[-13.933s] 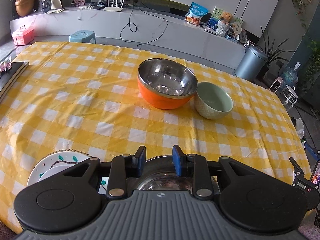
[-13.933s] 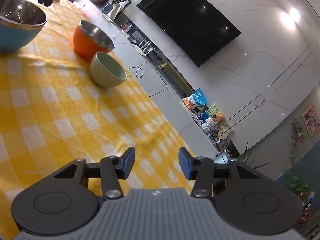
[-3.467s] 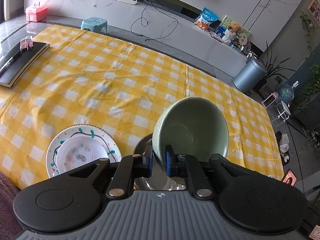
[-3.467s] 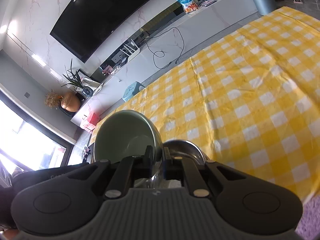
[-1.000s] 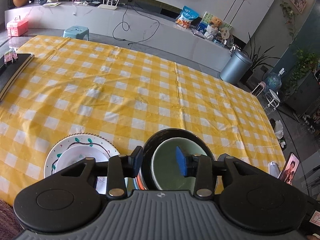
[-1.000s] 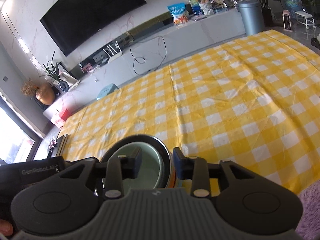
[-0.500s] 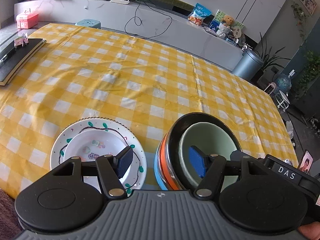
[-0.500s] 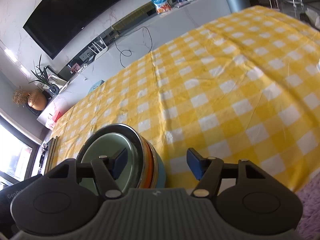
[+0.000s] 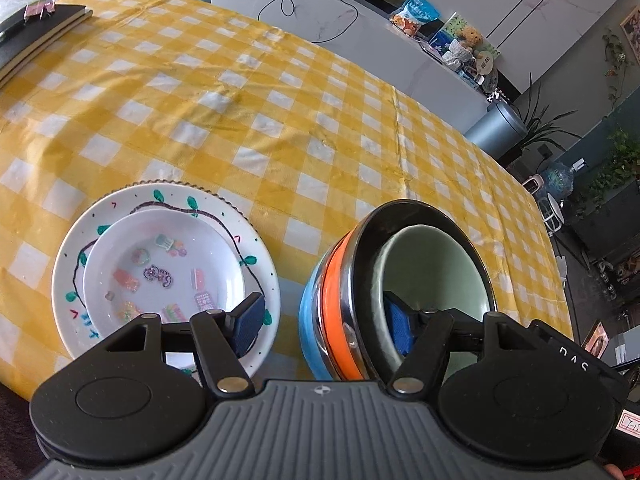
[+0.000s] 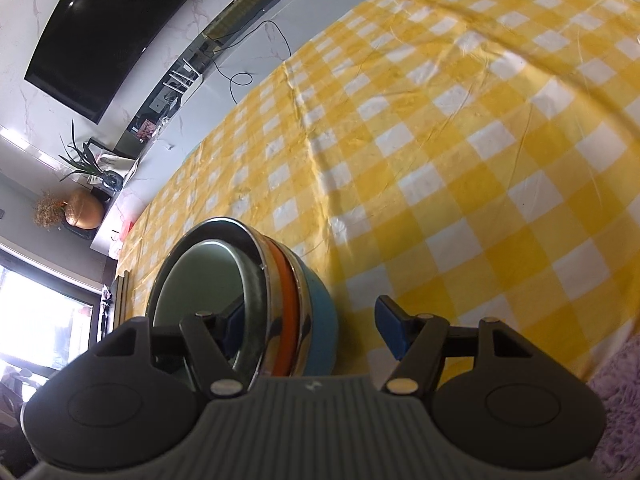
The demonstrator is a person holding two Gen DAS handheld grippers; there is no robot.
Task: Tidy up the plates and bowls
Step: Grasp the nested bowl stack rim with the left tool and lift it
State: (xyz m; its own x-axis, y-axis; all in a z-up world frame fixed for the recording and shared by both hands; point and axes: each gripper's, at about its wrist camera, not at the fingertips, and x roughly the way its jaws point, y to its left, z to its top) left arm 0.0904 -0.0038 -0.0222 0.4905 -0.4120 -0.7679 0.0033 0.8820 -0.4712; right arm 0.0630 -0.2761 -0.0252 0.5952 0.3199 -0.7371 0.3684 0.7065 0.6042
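Note:
A pale green bowl (image 9: 432, 264) sits nested in a steel-lined orange bowl (image 9: 340, 280), which sits in a blue bowl (image 9: 310, 320) on the yellow checked tablecloth (image 9: 280, 100). My left gripper (image 9: 323, 322) is open and straddles the stack's left rim, one finger inside the green bowl, the other outside over the plates. My right gripper (image 10: 313, 324) is open and straddles the right rim of the blue bowl (image 10: 318, 304), with one finger inside the green bowl (image 10: 200, 276). No pad presses on a bowl. Left of the stack a small white plate (image 9: 160, 272) lies in a larger painted plate (image 9: 120, 208).
Dark books (image 9: 36, 36) lie at the table's far left edge. The stack and plates stand close to the near table edge, and a purple rug (image 10: 616, 380) shows below it. A long counter (image 9: 360, 12) with clutter runs behind the table.
Both grippers have sunk toward the bowl stack and rolled a little. Their jaws have spread wider and now straddle the stack's rims from either side.

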